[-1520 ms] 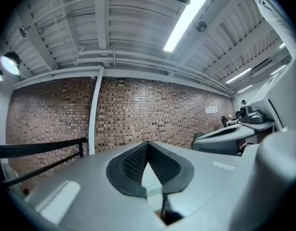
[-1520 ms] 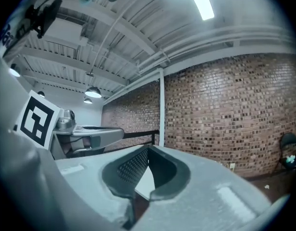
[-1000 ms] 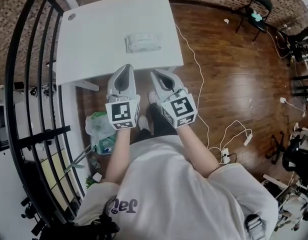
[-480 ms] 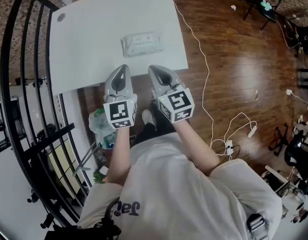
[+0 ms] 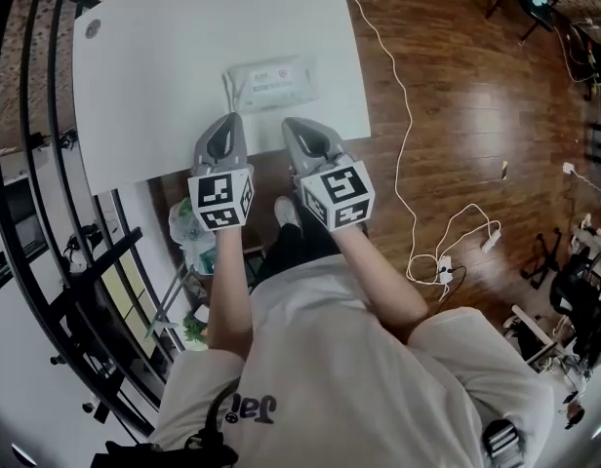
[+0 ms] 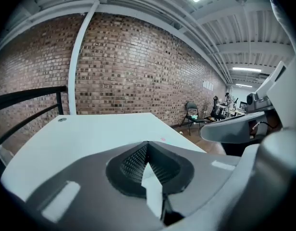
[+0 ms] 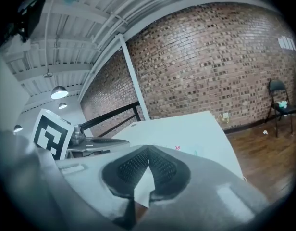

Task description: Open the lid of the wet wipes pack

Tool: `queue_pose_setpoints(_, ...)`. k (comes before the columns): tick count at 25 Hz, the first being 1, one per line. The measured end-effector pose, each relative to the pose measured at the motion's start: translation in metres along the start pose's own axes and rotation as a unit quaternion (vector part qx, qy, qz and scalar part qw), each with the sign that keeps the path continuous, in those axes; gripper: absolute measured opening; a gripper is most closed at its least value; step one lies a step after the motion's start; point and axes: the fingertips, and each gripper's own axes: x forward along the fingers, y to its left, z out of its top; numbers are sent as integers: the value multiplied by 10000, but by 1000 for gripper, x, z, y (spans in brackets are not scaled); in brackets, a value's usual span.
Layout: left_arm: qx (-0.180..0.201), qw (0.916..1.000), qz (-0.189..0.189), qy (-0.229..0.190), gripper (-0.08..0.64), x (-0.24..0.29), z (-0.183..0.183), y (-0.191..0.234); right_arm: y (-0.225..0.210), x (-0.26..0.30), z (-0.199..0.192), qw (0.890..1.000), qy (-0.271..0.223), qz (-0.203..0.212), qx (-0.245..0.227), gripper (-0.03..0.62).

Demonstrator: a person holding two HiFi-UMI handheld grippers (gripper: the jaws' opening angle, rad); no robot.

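Wet wipes pack [image 5: 269, 84]: flat on white desk [image 5: 154, 96], toward near edge, long side facing the person, lid [image 5: 273, 72] on top and apparently closed. Left tongs [image 5: 230, 118] and right tongs [image 5: 289, 123]: both pressed together, pinching nothing, side by side over desk's near edge, just short of pack, not touching.

Step in hand, as a judgement: approach, lid not yet reached.

To do it well:
- Spread one pair before coming down; closed tips only push.
- Pin one end of pack with the other pair, pressing down lightly, to stop sliding on smooth desk.
- Find the lid's free edge first; opening side too small to tell from here.
- Slip one tip under that edge, pinch flap only, not soft film beneath.
- Lift slowly in an arc about the hinge.

Likely risk: light, soft pack rising with lid or skating away if unpinned.
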Motion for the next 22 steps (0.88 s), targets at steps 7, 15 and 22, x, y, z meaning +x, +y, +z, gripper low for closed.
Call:
queue_pose_setpoints(7, -6, 9990, -54, 451, 15, 51, -27, 10, -29, 36, -11, 9990, 149, 2, 424, -9)
queue_pose_setpoints(15, -186, 9960, -24, 870, 15, 80, -56, 16, -36, 62, -35, 9939, 384, 149, 1023, -9)
queue_pose_setpoints(22, -319, 9965, -64, 769, 15, 83, -55, 17, -35, 80, -47, 9860, 525, 428, 1521, -9)
